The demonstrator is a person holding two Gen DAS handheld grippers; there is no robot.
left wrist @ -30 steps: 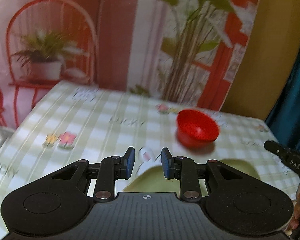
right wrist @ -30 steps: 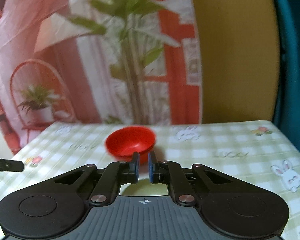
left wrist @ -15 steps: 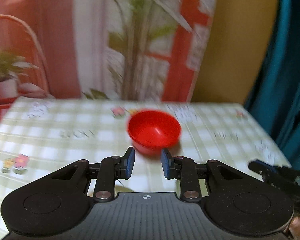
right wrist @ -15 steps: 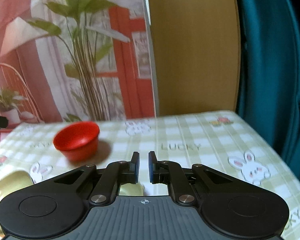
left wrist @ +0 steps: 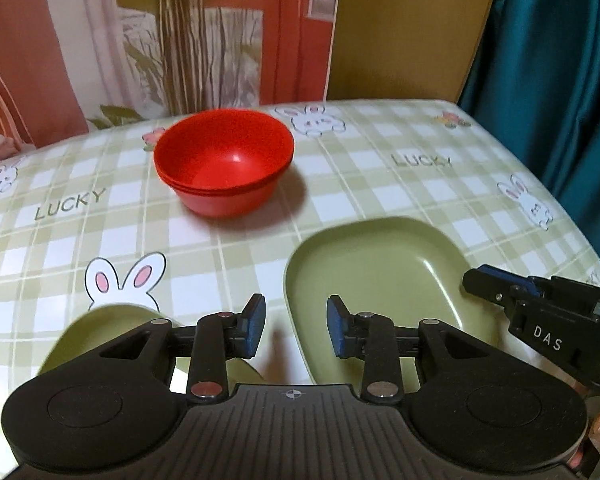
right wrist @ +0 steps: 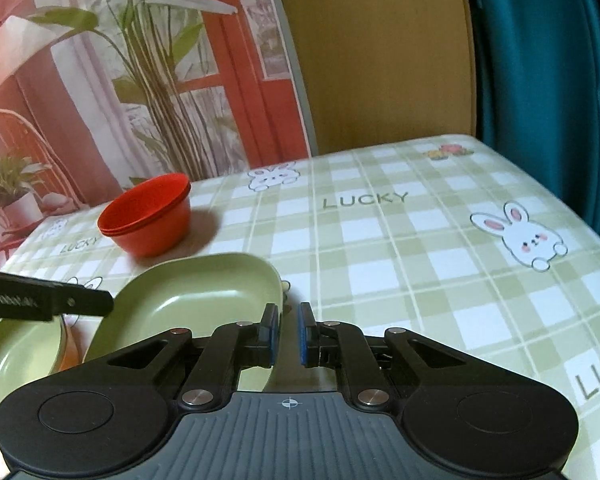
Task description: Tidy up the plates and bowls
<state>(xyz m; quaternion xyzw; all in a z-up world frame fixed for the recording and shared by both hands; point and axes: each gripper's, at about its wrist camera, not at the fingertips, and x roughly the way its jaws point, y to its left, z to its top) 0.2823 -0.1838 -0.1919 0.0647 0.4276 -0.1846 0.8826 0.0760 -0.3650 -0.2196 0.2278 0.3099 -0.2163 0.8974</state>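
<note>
A bench under a green-and-white checked cloth printed with rabbits fills both views, backed by a curtain printed with plants. The left tool, at lower centre of its frame, stands wide open and holds nothing, poised above the near rim of a rounded rectangular green plastic plate. The right tool has its jaws narrowly apart, empty, beside that plate's right edge. A second green dish sits lower left. Stacked red plastic bowls rest at upper centre.
</note>
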